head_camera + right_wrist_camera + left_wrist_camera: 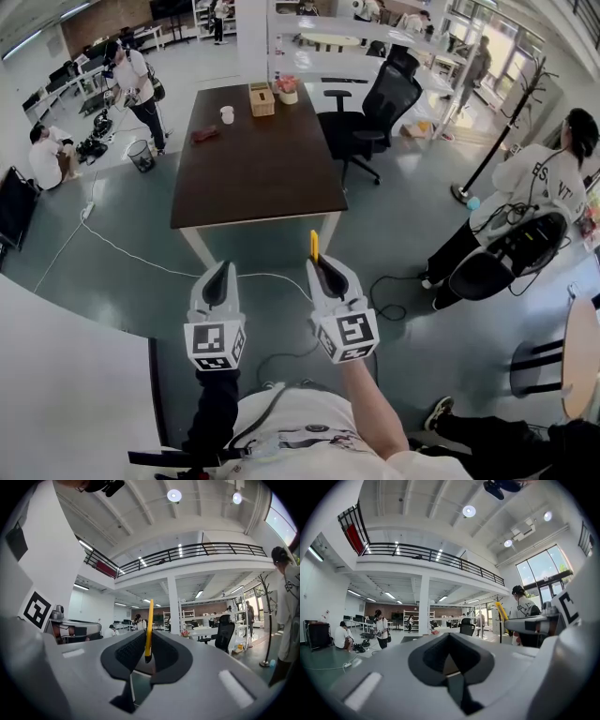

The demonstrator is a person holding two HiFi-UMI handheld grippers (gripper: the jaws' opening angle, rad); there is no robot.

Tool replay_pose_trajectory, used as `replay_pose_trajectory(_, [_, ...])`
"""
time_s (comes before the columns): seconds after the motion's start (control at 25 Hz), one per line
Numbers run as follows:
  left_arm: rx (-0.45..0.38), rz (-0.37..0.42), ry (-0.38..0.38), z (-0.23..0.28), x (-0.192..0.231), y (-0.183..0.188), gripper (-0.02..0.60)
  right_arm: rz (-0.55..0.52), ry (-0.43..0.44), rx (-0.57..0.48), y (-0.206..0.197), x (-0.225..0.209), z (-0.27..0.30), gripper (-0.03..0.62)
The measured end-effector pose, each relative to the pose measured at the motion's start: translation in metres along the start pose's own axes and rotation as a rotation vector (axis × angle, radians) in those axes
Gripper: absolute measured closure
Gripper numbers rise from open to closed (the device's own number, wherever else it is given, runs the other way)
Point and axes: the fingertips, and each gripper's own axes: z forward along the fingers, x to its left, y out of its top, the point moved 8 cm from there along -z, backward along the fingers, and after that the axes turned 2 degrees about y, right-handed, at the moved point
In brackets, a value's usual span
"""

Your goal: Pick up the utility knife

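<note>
— Both grippers sit nearest the lens, side by side, just off the near edge of the long dark-brown wooden table on white legs (258, 159). My grey left gripper (223, 270) (449, 637) has its jaws pressed together with nothing between the pads.

— And the other one?

— My grey right gripper (322, 265) (147, 645) is clamped on the slim yellow plastic utility knife (314, 245) (149, 625). The knife stands upright, with its lower end down in the dark ribbed pads. The rest pokes up past the jaw tips, pointing towards the table's near edge. It is well clear of the tabletop and touches nothing but the pads.

— How do you expect it to handle?

— I'd judge it light and stiff, a narrow hard body, so weight is no worry. Its smooth flat sides are the risk. With the pinch this close to one end, it could pivot or slide if I swing it.

— Where would you rather hold it?

— Nearer mid-body, I think, squeezing across the two flat faces so the ribbing bites along more of its length. I can't tell which end carries the blade, or whether it is out. So I'd treat the free tip as sharp and keep it away from the left gripper beside it.

— Picked up, then?

— From how it sits off the table, I'd say yes.
</note>
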Motion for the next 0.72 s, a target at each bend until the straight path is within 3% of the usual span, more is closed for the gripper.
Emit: replay_pose_trajectory(0.72, [0.007,0.016,-0.009,-0.013,-0.006,-0.004,0.583,0.009,0.007,0.001,-0.007,0.007,-0.01,0.549])
